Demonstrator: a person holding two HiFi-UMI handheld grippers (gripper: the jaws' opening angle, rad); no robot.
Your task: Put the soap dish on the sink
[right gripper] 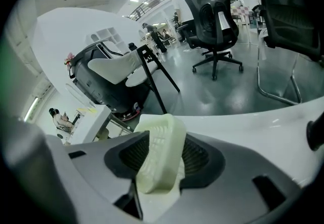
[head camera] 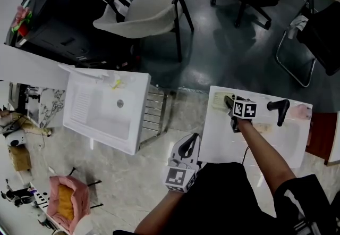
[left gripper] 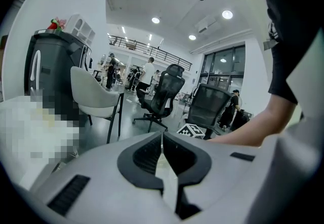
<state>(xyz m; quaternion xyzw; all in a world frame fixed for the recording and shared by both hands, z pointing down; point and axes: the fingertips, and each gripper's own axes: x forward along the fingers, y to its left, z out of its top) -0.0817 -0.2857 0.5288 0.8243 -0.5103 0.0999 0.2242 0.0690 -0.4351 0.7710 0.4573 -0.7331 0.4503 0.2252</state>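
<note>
Soap dish (right gripper: 158,164) clamped in right gripper (right gripper: 164,141), lower end hidden between jaws

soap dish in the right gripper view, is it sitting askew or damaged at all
The soap dish is askew: it stands on edge, tilted, clamped between the right gripper's jaws with its slotted face turned sideways. No crack or spill shows.
</note>
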